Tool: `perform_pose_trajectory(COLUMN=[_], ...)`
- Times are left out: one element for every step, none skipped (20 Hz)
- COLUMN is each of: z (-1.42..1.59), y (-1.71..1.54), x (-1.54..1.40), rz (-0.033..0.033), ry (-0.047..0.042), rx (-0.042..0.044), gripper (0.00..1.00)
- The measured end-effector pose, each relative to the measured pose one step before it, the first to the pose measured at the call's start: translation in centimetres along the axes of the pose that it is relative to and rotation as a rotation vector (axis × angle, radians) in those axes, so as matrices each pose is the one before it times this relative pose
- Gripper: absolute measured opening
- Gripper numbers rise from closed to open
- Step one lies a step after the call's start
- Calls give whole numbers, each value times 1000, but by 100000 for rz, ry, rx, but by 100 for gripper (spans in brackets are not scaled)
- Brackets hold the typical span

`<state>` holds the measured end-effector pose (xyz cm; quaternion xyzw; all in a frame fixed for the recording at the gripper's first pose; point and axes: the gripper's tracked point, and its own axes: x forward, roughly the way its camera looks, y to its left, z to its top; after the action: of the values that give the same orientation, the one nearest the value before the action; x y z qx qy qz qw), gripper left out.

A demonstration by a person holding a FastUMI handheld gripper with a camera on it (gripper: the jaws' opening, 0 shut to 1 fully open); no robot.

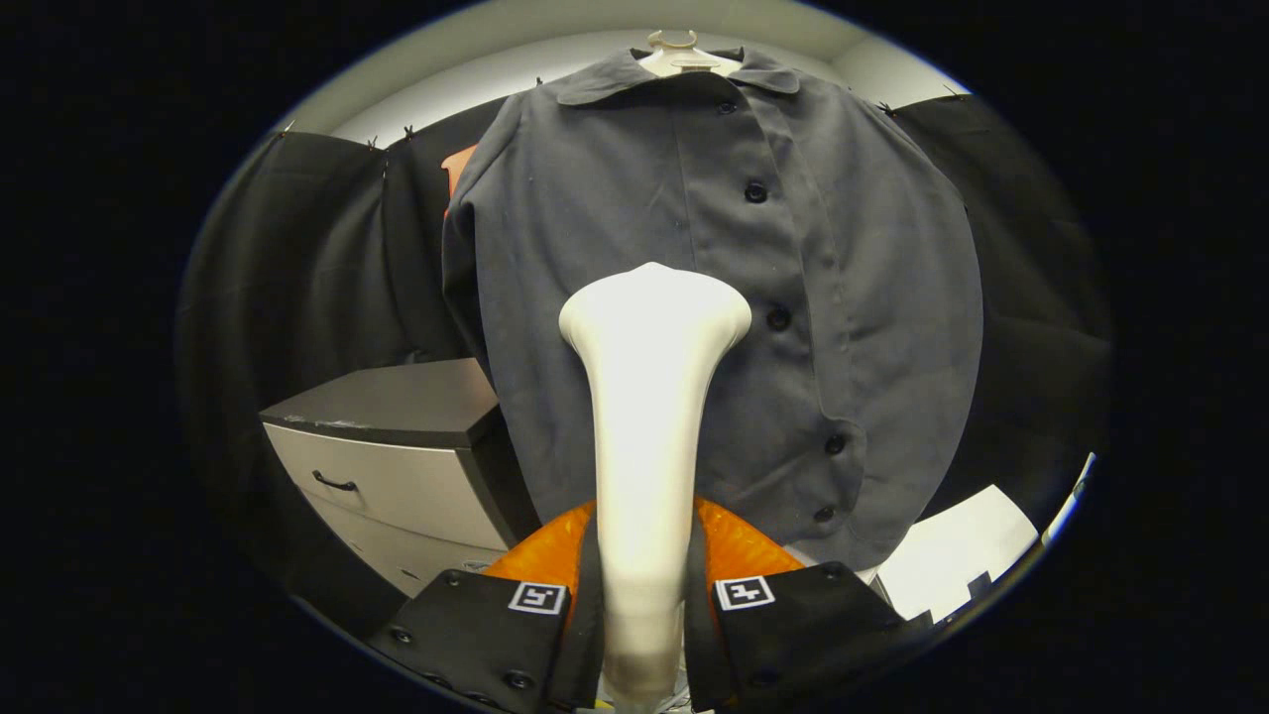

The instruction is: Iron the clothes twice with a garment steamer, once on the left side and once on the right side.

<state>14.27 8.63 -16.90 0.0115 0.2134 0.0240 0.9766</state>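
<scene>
In the gripper view the claw (pixel 642 595) is clamped on the handle of the white steamer (pixel 649 397), both fingers pressing its sides. The steamer's wide head stands up against the grey shirt (pixel 615 218), which hangs from a hanger (pixel 674 45), just left of the button row. A grey drawer cabinet (pixel 397 456) stands at the near left. To do this pass well, I judge the head should stay flat on the cloth and travel slowly in a straight line along that left panel, clear of the buttons.

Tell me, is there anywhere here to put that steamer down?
The flat top of the grey drawer cabinet, beside the shirt's sleeve, looks bare. A white surface below the shirt's hem on the other side also looks free. Straight ahead is crowded: the tool is shut on the steamer, whose head is up against the hanging shirt.
</scene>
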Motion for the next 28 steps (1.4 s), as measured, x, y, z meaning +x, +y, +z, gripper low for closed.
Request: perform_pose_trajectory(z=[-620,-476,-523,-611,-642,-661,-824,-733,-763,-652,-625,-549,-566,-483,-437,-337,-168,-83,-78,278,421,173,240,541,741,837,1047,1138], y=[-59,-91,-25,-87,-142,-58,-128,-27,45,-35,-91,-73,-14,-64,-29,-48,-7,-18,16,197,301,358,215,322,369,256,0,-39], x=[26,88,159,146,-55,94,52,63,101,187,11,94,135,69,139,68,21,-47,-280,-149,-264,-336,-654,-440,-562,-577,-619,-508], rz=[59,93,-86,-363,-376,-385,-176,-9,42,-49,-128,-208,-213,-128,-97,-13,97,-57,55,521,957,1445,913,949,1168,586,223,171], ry=[913,419,486,818,923,1265,1723,1555,1511,1587,1469,1386,1324,1162,902,858,623,425,-29,-1283,-1407,300,-613,-1180,-1455,-1872,-2395,-2462], rx=[235,56,-332,-614,-513,-136,237,702,704,468,266,127,36,12,201,172,241,102,-153,17,-93,-1320,-796,-143,-78,-385,-647,-770], gripper=[41,41,41,41,41,41,41,41,41,41,41,41,41,41,41,41,41,41,41,41,41,41,41,41,41,41,41,41])
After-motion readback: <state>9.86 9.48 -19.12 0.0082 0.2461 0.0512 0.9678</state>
